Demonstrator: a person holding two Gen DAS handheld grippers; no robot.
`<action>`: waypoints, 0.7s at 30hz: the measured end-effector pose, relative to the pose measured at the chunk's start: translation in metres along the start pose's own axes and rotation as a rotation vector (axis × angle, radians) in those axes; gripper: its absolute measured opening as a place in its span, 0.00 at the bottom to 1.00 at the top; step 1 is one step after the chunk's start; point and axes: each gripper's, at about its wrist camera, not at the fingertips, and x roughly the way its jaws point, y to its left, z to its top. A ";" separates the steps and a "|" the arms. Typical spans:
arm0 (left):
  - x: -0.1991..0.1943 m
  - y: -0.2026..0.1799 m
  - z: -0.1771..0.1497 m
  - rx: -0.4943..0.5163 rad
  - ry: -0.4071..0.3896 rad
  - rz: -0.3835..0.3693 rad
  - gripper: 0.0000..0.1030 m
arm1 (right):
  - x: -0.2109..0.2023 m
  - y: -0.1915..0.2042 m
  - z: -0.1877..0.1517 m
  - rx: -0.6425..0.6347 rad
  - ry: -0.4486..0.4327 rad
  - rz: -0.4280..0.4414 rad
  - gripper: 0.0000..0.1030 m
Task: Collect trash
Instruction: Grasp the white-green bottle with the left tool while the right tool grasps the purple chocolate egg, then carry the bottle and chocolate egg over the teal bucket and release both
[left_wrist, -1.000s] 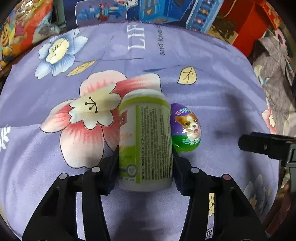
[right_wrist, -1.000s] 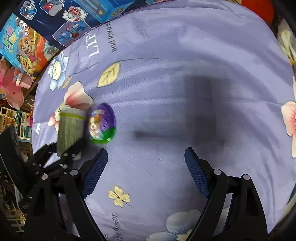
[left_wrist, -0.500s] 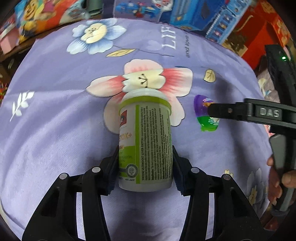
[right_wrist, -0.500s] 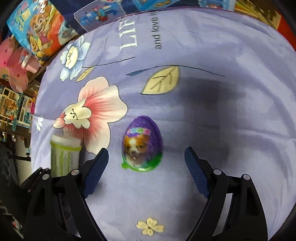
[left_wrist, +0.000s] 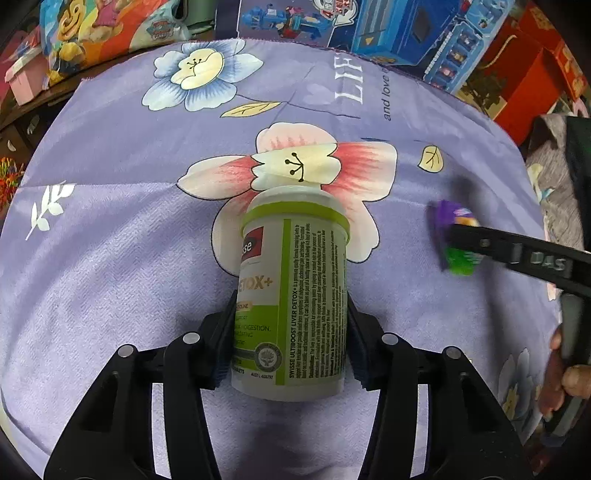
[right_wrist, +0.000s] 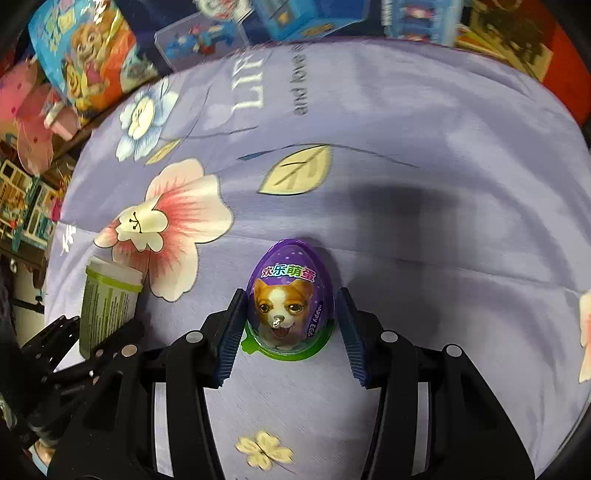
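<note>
My left gripper (left_wrist: 291, 332) is shut on a white and green supplement bottle (left_wrist: 291, 295) and holds it above the purple flowered cloth (left_wrist: 110, 240). The bottle also shows in the right wrist view (right_wrist: 107, 306), at the left. A purple toy egg with a puppy picture and a green rim (right_wrist: 290, 302) lies on the cloth between the fingers of my right gripper (right_wrist: 290, 332), which is open, its pads close to the egg's sides. In the left wrist view the egg (left_wrist: 454, 236) sits at the right, partly behind the right gripper's black finger (left_wrist: 517, 254).
Toy boxes (left_wrist: 406, 33) and colourful packages (left_wrist: 92, 29) line the cloth's far edge. A red box (left_wrist: 524, 74) stands at the far right. Shelves with toys (right_wrist: 26, 192) are at the left beyond the cloth. A hand (left_wrist: 561, 384) holds the right gripper.
My left gripper has lifted the bottle up and away from the egg. My right gripper has moved in to the egg and narrowed around it.
</note>
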 end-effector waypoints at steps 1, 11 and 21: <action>-0.001 -0.002 -0.001 0.002 0.001 0.003 0.50 | -0.005 -0.004 -0.002 0.009 -0.008 0.005 0.46; -0.019 -0.073 -0.018 0.138 -0.012 -0.030 0.49 | -0.062 -0.077 -0.043 0.120 -0.087 0.009 0.46; -0.026 -0.198 -0.034 0.322 -0.001 -0.132 0.49 | -0.132 -0.186 -0.108 0.264 -0.177 -0.040 0.46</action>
